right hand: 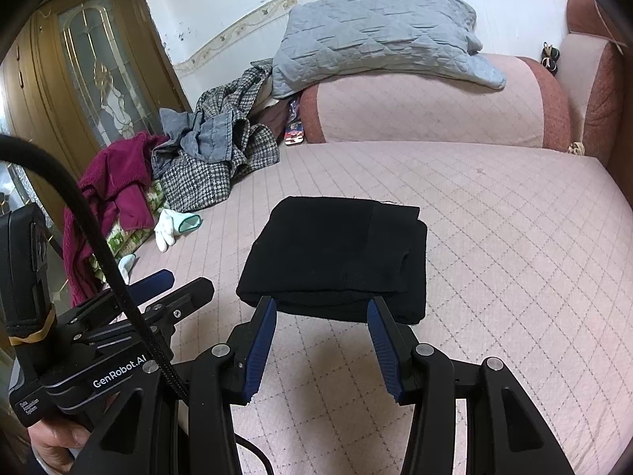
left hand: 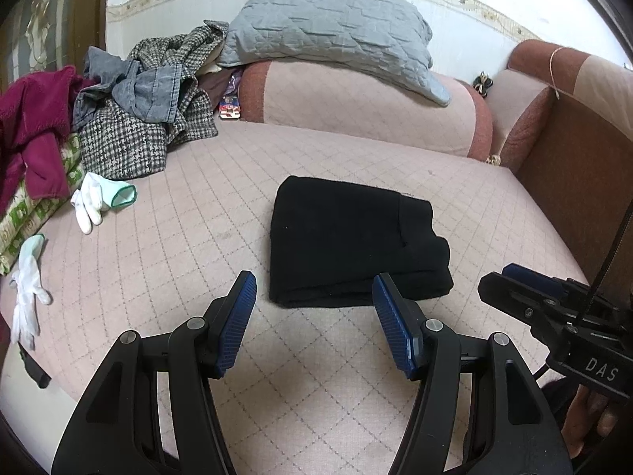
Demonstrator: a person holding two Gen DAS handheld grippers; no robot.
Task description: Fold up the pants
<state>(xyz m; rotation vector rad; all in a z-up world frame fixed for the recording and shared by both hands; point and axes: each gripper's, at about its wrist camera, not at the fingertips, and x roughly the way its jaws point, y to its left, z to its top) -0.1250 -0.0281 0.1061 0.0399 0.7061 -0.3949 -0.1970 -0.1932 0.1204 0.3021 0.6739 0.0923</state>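
Blue ribbed pads fill the foreground of both wrist views. Both tools are held short of the black pants [left hand: 352, 243], which lie folded into a compact, squarish bundle on the pink quilted sofa seat [left hand: 205, 198], in its middle and well apart from the heap of other garments. The left gripper [left hand: 314, 289] has its jaws spread wide with nothing between them, tips just in front of the bundle's near edge. The right gripper [right hand: 321, 308] is about half open and also empty, its tips at the near fold of the bundle; whether they brush the cloth I cannot tell. With neither tool gripping anything and the layers stacked fairly square, the folding looks finished or nearly so. Off to the far left, a houndstooth coat [left hand: 130, 138], a maroon fleece [left hand: 31, 126] and white gloves [left hand: 93, 198] sit clear of the working area, probably pushed aside for room. A grey quilted pillow [left hand: 328, 27] rests on the backrest.
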